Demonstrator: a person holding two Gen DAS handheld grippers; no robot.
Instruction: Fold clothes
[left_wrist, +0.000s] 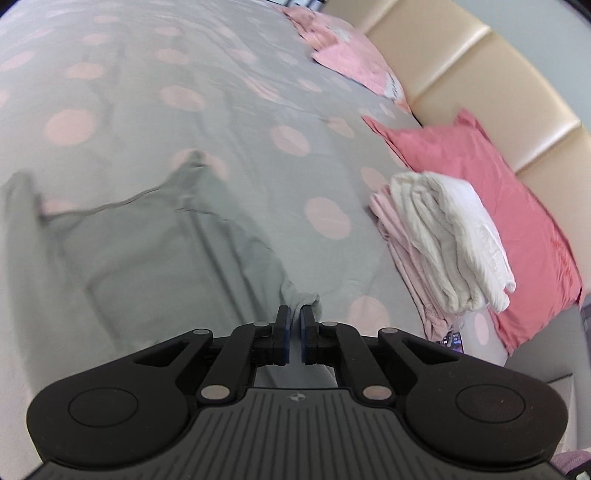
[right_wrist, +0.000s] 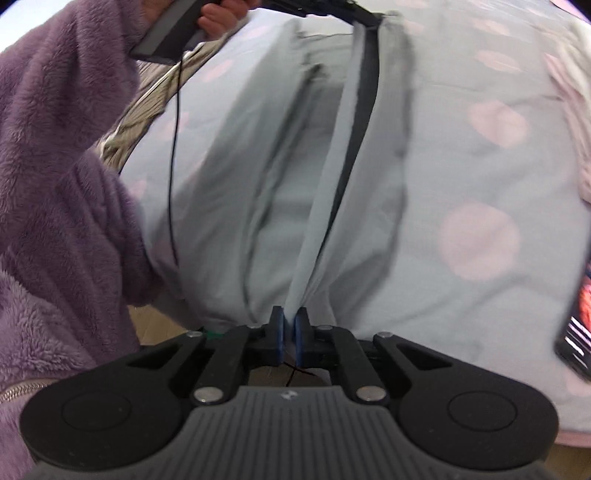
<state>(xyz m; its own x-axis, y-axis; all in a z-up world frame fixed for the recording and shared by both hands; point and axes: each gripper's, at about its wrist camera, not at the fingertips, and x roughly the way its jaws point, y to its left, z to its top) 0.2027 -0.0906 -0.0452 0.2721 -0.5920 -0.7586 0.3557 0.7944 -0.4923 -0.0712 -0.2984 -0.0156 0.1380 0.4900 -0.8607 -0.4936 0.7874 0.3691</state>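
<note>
- Left gripper (left_wrist: 295, 314): fingers (left_wrist: 282, 325) clenched on a bunched corner of the pale grey garment (left_wrist: 155, 243); fabric visible pinched between the blue pads.
- Right gripper (right_wrist: 290, 319): fingers (right_wrist: 277, 325) clenched on another edge of the same garment (right_wrist: 314, 229), which rises from the pads as a taut ridge.
- In the right wrist view the ridge runs up to the top edge, where the other gripper (right_wrist: 321, 9) is only partly in frame; its handle is held by a hand (right_wrist: 218, 14) emerging from a fluffy purple sleeve (right_wrist: 62, 140).
- Garment is stretched between the two grippers above the bed; its far portion lies spread on the grey bedspread with pink dots (left_wrist: 184, 92). Frames are motion-blurred, so garment type cannot be told.
- Folded stack just beside the garment's right in the left wrist view: white textured item (left_wrist: 447, 236) on top of pale pink folded clothes (left_wrist: 402, 251).
- Stack rests against a deep pink pillow (left_wrist: 491, 177); a lighter pink pillow (left_wrist: 351, 59) lies farther up the bed.
- Cream padded headboard (left_wrist: 480, 70) behind the pillows.
- Thin black cable (right_wrist: 173, 166) hangs from the left handle.
- Phone (right_wrist: 576, 332) at the right edge, screen lit.
</note>
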